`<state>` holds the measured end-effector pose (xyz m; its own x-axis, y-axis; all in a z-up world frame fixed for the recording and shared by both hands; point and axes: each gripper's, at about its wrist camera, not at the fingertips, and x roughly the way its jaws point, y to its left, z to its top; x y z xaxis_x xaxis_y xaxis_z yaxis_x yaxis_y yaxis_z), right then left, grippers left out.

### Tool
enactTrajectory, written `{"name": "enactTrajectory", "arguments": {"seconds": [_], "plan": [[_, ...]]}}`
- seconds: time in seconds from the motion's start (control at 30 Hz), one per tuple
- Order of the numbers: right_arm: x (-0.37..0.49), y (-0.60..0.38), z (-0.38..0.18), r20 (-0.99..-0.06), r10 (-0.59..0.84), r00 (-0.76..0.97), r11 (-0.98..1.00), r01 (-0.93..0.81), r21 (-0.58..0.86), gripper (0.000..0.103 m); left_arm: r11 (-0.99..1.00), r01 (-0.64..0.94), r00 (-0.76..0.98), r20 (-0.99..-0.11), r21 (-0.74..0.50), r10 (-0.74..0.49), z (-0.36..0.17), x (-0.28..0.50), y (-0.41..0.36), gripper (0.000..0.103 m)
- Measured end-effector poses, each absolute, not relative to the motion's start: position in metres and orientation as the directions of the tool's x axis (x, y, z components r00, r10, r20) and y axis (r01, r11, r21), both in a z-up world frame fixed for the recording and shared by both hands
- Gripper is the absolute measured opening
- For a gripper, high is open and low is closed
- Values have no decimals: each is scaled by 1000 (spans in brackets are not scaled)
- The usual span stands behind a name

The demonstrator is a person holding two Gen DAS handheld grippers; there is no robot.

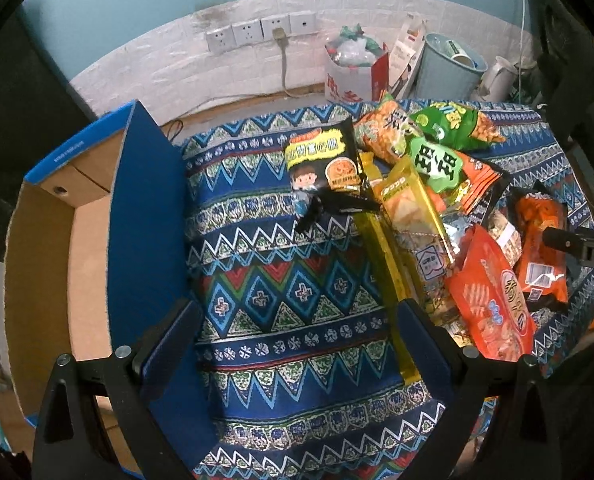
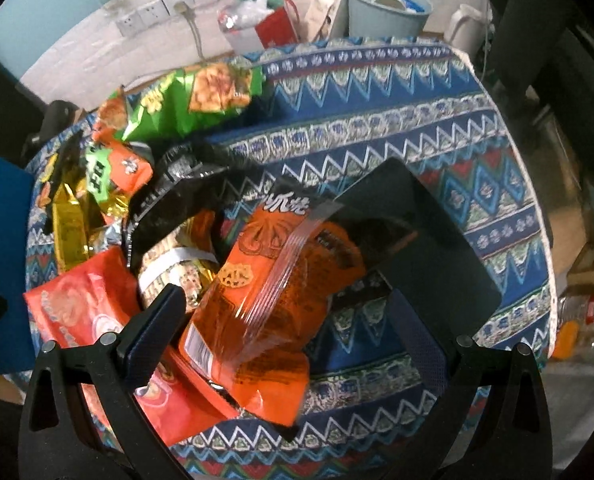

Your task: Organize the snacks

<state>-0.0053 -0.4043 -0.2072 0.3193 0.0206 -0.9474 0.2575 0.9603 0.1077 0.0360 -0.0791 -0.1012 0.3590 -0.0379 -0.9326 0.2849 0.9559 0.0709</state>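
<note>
Right gripper (image 2: 293, 320): jaws wide, hovering astride a shiny orange snack packet (image 2: 273, 284) without closing on it.
Left gripper (image 1: 297, 320): jaws wide, empty, over bare patterned blue cloth-covered surface (image 1: 277, 288).
Snack heap: red-orange crinkly bag (image 1: 493, 300), gold-edged clear wrapper (image 1: 409, 208), black cartoon-printed packet (image 1: 325, 168), green puffed bags (image 1: 449, 124), piled on the right half.
Open blue-and-brown cardboard box (image 1: 77, 220): left of the surface, beside its edge.
Far back: pale blue bin (image 1: 445, 68), wall sockets (image 1: 257, 28).

Both wrist cams look down close, sharing snack pile (image 1: 449, 216).
</note>
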Motion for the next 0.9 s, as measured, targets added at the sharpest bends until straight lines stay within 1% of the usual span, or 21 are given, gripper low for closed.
{"name": "enactTrajectory", "arguments": {"seconds": [0.2,0.27,0.3,0.37,0.4,0.43,0.47,0.5,0.53,0.63,0.77,0.9], "plan": [[4,-403,-230,-965,34,258,951,288,110,100,959,274,341,-940,69,-29,-111,40,-76,100],[6,-402,-236,-968,44,247,951,288,117,98,961,268,339,-940,69,-27,-112,42,-75,100],[7,-402,-238,-968,48,248,949,290,121,95,962,264,338,-941,67,-27,-113,43,-73,100],[9,-402,-239,-964,69,256,947,287,144,86,964,258,334,-942,68,-23,-114,45,-72,100],[9,-402,-239,-963,82,258,948,279,155,77,964,255,333,-943,68,-22,-115,46,-72,100],[10,-403,-240,-961,93,260,947,274,166,73,966,249,328,-945,62,-23,-117,48,-70,100],[11,-403,-240,-961,96,260,948,270,168,72,968,245,323,-946,58,-25,-117,49,-70,100],[13,-401,-239,-960,96,262,951,261,166,66,970,240,317,-948,51,-29,-118,51,-69,100],[13,-399,-237,-960,94,265,956,246,162,62,971,234,311,-950,41,-35,-119,53,-69,100],[11,-393,-228,-958,56,281,969,214,120,55,976,216,310,-949,17,-52,-118,57,-67,100],[9,-387,-208,-947,1,320,981,182,63,55,980,197,321,-945,7,-58,-115,65,-68,100],[9,-381,-182,-932,-22,362,985,167,42,55,980,197,344,-938,37,-34,-110,78,-75,100]]}}
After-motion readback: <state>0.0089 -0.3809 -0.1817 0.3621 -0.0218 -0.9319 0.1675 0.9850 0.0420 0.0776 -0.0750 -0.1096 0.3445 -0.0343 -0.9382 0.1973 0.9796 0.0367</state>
